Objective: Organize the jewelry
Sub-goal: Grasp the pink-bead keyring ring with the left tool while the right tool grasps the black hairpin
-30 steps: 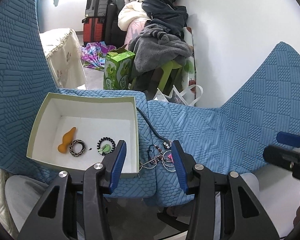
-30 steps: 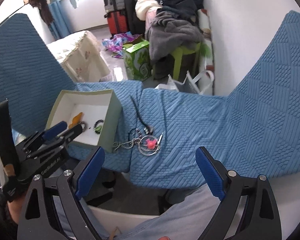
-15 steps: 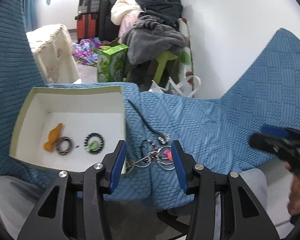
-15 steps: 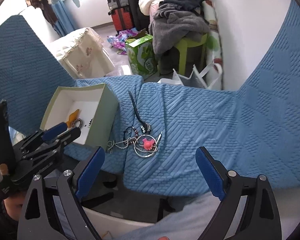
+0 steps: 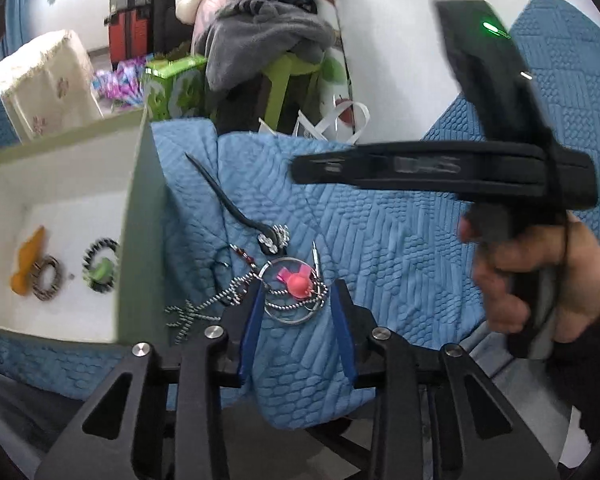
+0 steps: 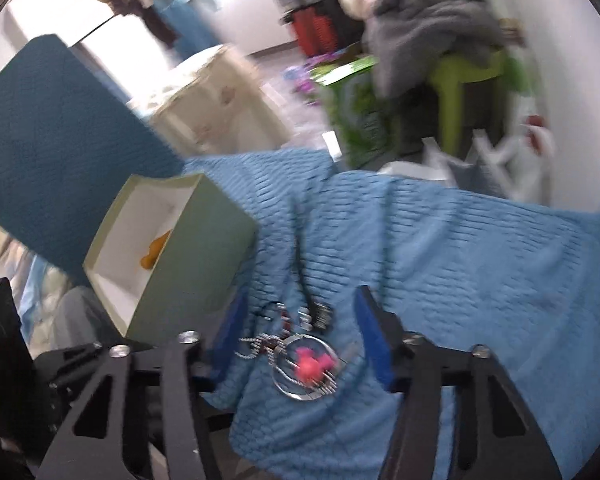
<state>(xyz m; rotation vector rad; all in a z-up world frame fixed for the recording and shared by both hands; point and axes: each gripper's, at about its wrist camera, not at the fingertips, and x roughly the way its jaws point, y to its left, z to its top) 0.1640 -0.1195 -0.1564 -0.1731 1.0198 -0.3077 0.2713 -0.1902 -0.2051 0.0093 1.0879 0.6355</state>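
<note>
A tangle of jewelry lies on the blue quilted cloth (image 5: 400,248): silver hoops with a pink charm (image 5: 296,282), a beaded chain (image 5: 204,308) and a black cord with rhinestone ends (image 5: 236,212). My left gripper (image 5: 298,312) is open, its blue fingers on either side of the hoops. My right gripper (image 6: 304,328) is open just above the same pile (image 6: 308,364); its body (image 5: 440,172) crosses the left wrist view. The green-walled white box (image 5: 136,216) at left holds an orange piece (image 5: 28,256), a striped ring (image 5: 48,278) and a black bracelet with green (image 5: 100,268).
The cloth's front edge drops off just below the pile. Behind stand a green carton (image 5: 176,88), a green stool with piled clothes (image 5: 268,32), a white bag (image 5: 332,120), red suitcases and a cream-covered stand (image 5: 48,80). The right wrist view is motion-blurred.
Both grippers have moved forward and down to the jewelry pile. The right gripper has swung in from the right and narrowed its opening. The left fingers now straddle the hoops.
</note>
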